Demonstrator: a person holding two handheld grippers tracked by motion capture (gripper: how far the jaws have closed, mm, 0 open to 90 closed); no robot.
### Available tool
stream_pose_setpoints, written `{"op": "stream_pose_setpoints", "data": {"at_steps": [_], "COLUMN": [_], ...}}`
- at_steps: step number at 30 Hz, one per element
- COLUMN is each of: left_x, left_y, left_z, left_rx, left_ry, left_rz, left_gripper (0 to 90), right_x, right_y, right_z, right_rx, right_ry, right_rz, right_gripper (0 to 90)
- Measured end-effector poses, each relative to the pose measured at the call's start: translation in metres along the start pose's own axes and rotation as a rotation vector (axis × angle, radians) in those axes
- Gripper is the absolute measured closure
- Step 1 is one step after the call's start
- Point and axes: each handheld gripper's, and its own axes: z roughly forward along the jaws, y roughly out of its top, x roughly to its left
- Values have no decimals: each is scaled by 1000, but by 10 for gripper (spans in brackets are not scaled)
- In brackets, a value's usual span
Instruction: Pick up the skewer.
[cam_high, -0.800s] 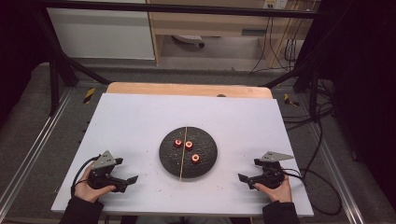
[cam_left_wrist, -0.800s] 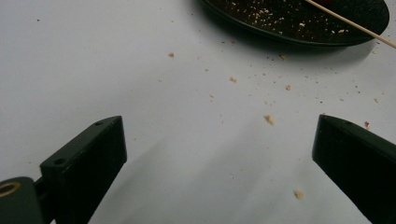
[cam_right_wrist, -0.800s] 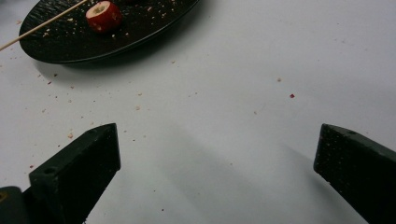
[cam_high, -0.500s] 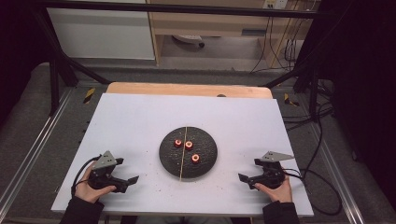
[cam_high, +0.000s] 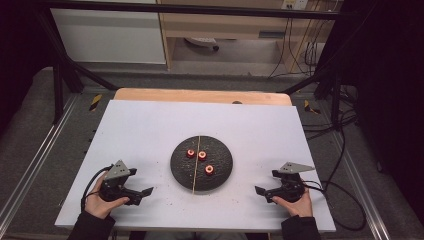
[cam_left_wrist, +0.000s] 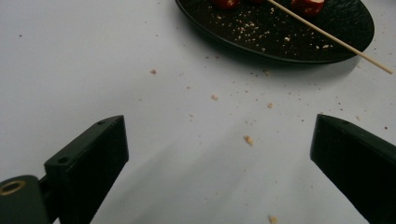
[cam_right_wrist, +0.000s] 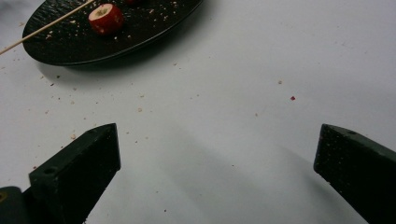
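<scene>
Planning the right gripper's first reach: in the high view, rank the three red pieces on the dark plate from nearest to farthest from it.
From the right gripper:
1. Lone red piece, right of the skewer, nearest.
2. Middle red piece, just right of the skewer, farther back.
3. Left red piece, across the skewer, farthest.

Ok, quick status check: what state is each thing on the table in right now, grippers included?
Left gripper: open, empty, low over the table, left of the plate.
Right gripper: open, empty, right of the plate.
Plate: flat on the table, crumbs on it.
Skewer: bare, lying across the plate, near end past the rim.
Three red pieces: loose on the plate, none on the skewer.
Table: scattered crumbs.
</scene>
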Motion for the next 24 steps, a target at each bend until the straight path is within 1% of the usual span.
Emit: {"op": "stream_pose_setpoints", "data": {"at_steps": [5,6,7,8,13,17,18,20,21,24], "left_x": [-9,-9,-11,-11,-17,-22,-24,-27,-28,-34], "left_y": [10,10,14,14,24,32,34,38,39,45], "left_z": [3,3,3,3,8,14,16,19,21,25], "left_rx": [0,0,0,0,-1,2,9,12,14,9], "left_ry": [-11,-11,-14,-14,-21,-23,-19,-17,-21,-28], "left_rz": [12,12,11,11,3,0,-4,-2,-2,-5], "left_gripper": [53,58,67,72,96,142,171,184,223,292], "right_x": [1,1,1,1,1,2,1,1,1,1], "right_y": [1,1,1,1,0,1,1,1,1,0], "right_z": [0,0,0,1,1,1,1,1,1,1], "right_rx": [-3,-3,-2,0,3,2,3,3,5,6], "right_ry": [0,0,-1,-2,-1,2,1,2,1,0], "right_rz": [-1,-1,-1,-1,-2,2,0,1,-1,-5], "right_gripper": [13,13,13,13,13,13,13,13,13,14]}}
